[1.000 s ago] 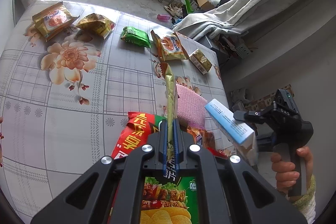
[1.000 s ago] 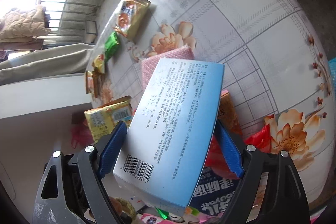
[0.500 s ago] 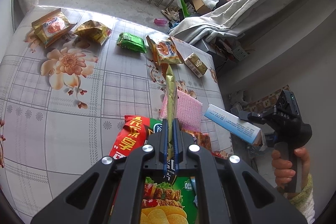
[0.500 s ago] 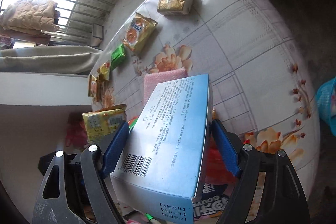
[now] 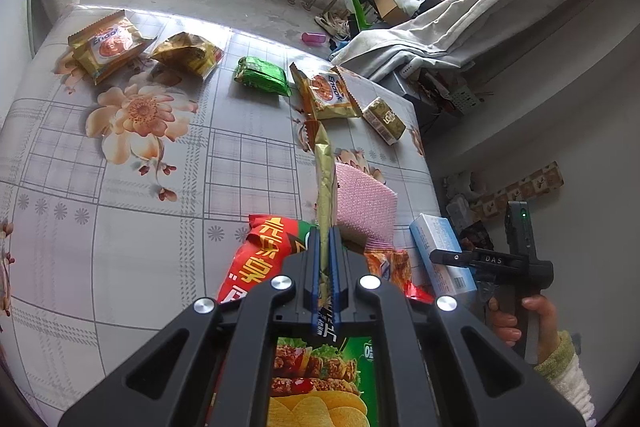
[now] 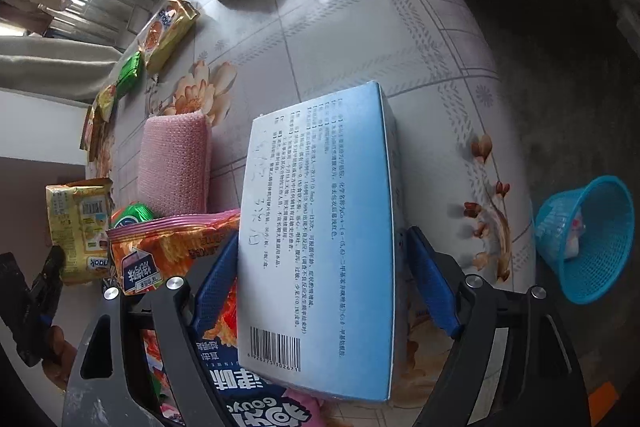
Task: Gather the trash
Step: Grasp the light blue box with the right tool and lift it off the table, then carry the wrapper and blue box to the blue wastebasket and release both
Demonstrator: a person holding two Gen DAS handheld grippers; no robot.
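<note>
Going left to right across the table (image 5: 132, 267) in the left wrist view: at about ten o'clock lie a snack packet (image 5: 106, 47) and a crumpled gold wrapper (image 5: 188, 54); toward twelve o'clock sit a green packet (image 5: 262, 75), another snack packet (image 5: 327, 92) and a small gold box (image 5: 384, 120). All of these are untouched, so most of the collecting looks undone.

At centre, the left gripper (image 5: 325, 267) is clenched on a thin gold wrapper (image 5: 324, 179) that stands up between its pads, above a heap of chip bags (image 5: 260, 259) and a pink cloth (image 5: 366, 203).

At three o'clock, the right gripper (image 6: 320, 287) carries a blue box (image 6: 320, 227). Its jaws are spread wide around the box; the left pad touches it, while a sliver of gap shows at the right pad, so I cannot tell how firm the hold is.

A blue basket (image 6: 600, 267) stands on the floor at three o'clock in the right wrist view, off the table, with only a little inside. The box probably belongs there next.
</note>
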